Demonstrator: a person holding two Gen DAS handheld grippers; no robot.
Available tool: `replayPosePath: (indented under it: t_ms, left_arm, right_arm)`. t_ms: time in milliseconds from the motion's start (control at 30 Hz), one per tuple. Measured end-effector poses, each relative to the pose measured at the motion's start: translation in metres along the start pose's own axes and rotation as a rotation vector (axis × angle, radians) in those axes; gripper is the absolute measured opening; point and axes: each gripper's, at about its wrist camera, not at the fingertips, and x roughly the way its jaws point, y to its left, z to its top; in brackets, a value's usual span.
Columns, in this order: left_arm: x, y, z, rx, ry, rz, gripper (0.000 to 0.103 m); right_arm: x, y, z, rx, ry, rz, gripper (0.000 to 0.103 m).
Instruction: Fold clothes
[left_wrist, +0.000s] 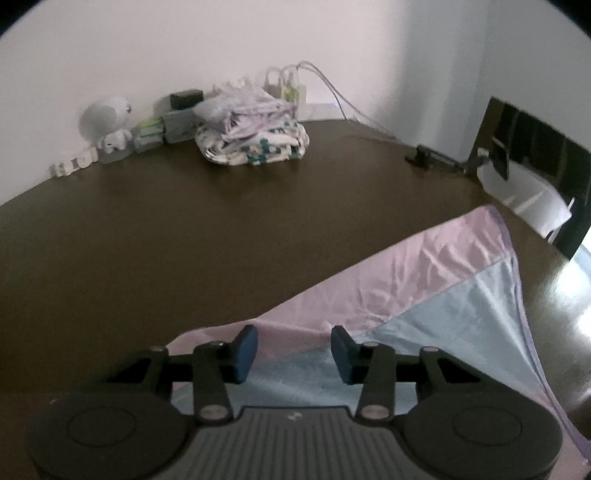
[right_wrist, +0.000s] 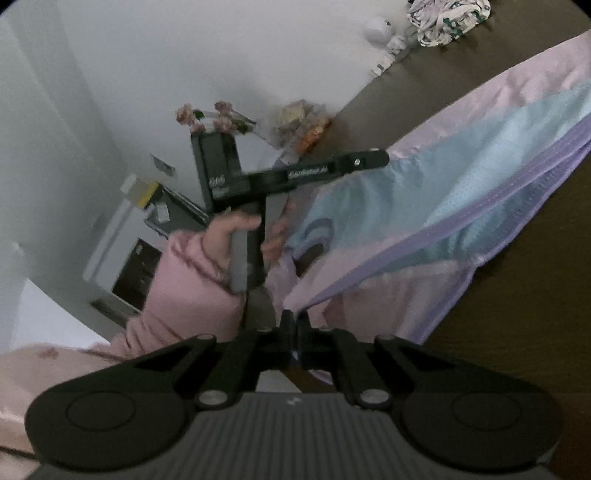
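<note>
Item: one thin, satiny garment in pastel pink and pale blue panels with lilac seam trim (left_wrist: 424, 280), partly spread on a dark brown wooden table (left_wrist: 184, 236) and partly lifted off it. Long axis: in the right wrist view the cloth runs as a diagonal band from the near edge, at the jaws, up and away toward the far right. Right gripper (right_wrist: 294, 325): black jaws clenched together on a pinch of the garment's lilac-edged hem, which rises taut from the fingertips; this end is the one held. Left gripper (left_wrist: 294, 354): blue-padded jaws released and partly apart, poised above the cloth with blue mesh showing between and beneath the pads; no pad appears to press on fabric. From these jaws the pink edge lies just ahead and to the right, the fold line slanting away toward the far right corner. In the right wrist view the left hand (right_wrist: 236, 236), in a pink fleecy sleeve (right_wrist: 192, 302), holds its tool beside the garment's near end. Judgement: the left jaws are already over the cloth and need only descend and close. Background: a folded stack of white patterned clothes (left_wrist: 255, 136) stands well apart at the wall.
</note>
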Motion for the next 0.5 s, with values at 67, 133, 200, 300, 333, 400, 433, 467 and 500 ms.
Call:
replayPosePath:
  t_ms: [67,133,200,300,333,400,433,467,500]
  left_arm:
    - [0.006,-0.001,0.001,-0.004,0.005,-0.015,0.039]
    - [0.006,0.004,0.004,-0.034,-0.012,-0.052,0.038]
    - [0.005,0.008,0.008,-0.063,-0.031,-0.080,0.038]
    - [0.007,0.008,0.019,-0.063,-0.036,-0.088,0.033]
    - [0.009,0.007,0.023,-0.054,-0.028,-0.093,0.017]
    - [0.017,0.001,0.028,-0.018,0.004,-0.117,0.004]
    - [0.021,-0.004,0.030,0.007,0.017,-0.122,0.003]
    - [0.025,-0.008,0.031,0.026,0.025,-0.124,0.003]
    - [0.028,-0.012,0.032,0.045,0.032,-0.125,0.003]
  right_arm:
    - [0.001,-0.002,-0.004,0.008,0.026,-0.012,0.002]
    - [-0.001,-0.002,-0.006,0.004,0.038,-0.015,0.002]
    - [-0.003,-0.002,-0.007,0.002,0.046,-0.010,0.002]
    - [-0.006,-0.003,-0.011,0.001,0.053,-0.041,0.002]
    - [-0.006,-0.005,-0.013,0.010,0.054,-0.045,0.002]
    - [-0.008,-0.009,-0.018,0.020,0.052,-0.045,0.002]
    - [-0.007,-0.009,-0.019,0.019,0.053,-0.043,0.002]
    - [-0.006,-0.009,-0.021,0.019,0.053,-0.041,0.002]
    - [-0.005,-0.009,-0.019,0.023,0.053,-0.044,0.003]
